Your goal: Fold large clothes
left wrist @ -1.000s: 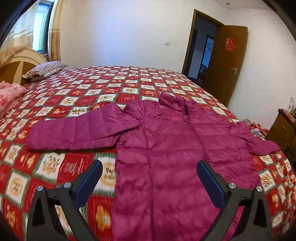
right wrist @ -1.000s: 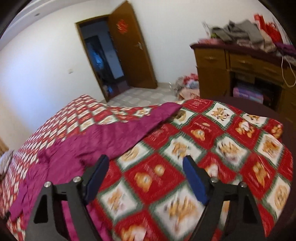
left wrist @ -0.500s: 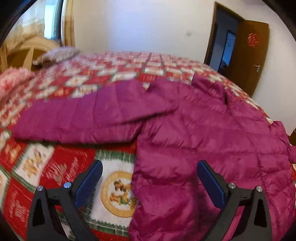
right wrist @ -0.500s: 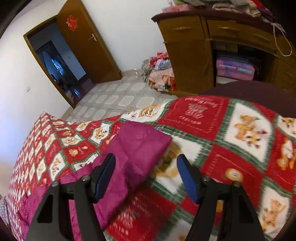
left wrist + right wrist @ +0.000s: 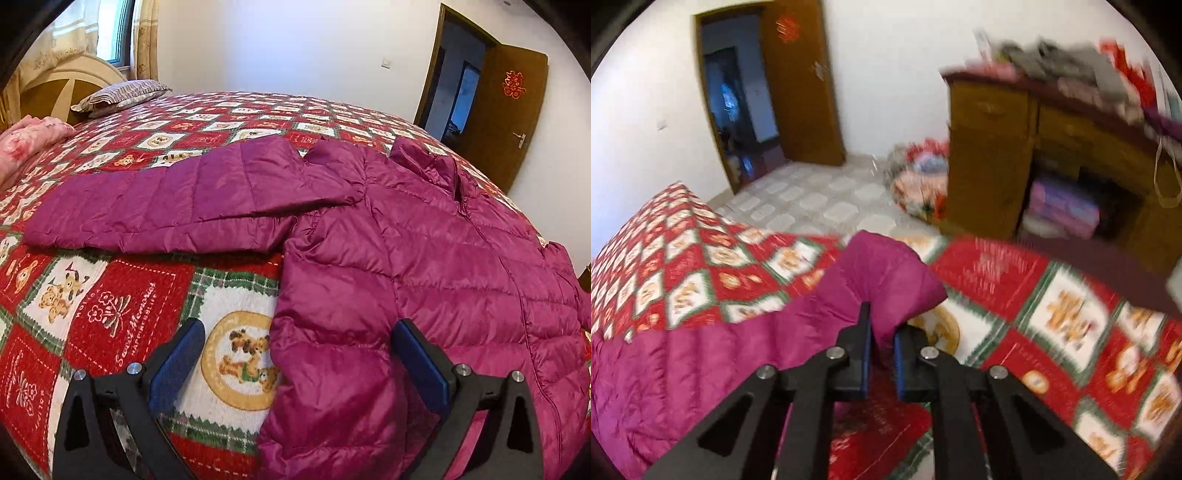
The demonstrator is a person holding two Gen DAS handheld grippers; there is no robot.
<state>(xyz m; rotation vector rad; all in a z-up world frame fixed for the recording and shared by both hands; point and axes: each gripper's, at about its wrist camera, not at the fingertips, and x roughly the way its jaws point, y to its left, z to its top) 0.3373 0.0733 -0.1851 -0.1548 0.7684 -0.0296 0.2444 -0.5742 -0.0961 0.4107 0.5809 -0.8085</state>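
Note:
A magenta quilted puffer jacket (image 5: 424,266) lies spread front up on the red patterned bedspread (image 5: 122,306). Its one sleeve (image 5: 177,203) stretches out to the left. My left gripper (image 5: 295,354) is open and empty, low over the jacket's left side edge near the hem. In the right wrist view my right gripper (image 5: 882,345) is shut on the cuff end of the other sleeve (image 5: 882,273), which bunches up between the blue pads.
A striped pillow (image 5: 122,96) and a pink blanket (image 5: 26,140) lie by the headboard. A wooden dresser (image 5: 1052,155) piled with clothes stands beside the bed, with a bundle of cloth (image 5: 919,184) on the tiled floor. The brown door (image 5: 801,81) stands open.
My right gripper has closed on the sleeve cuff; it was open before. My left gripper has come lower and closer to the jacket's left edge, staying open.

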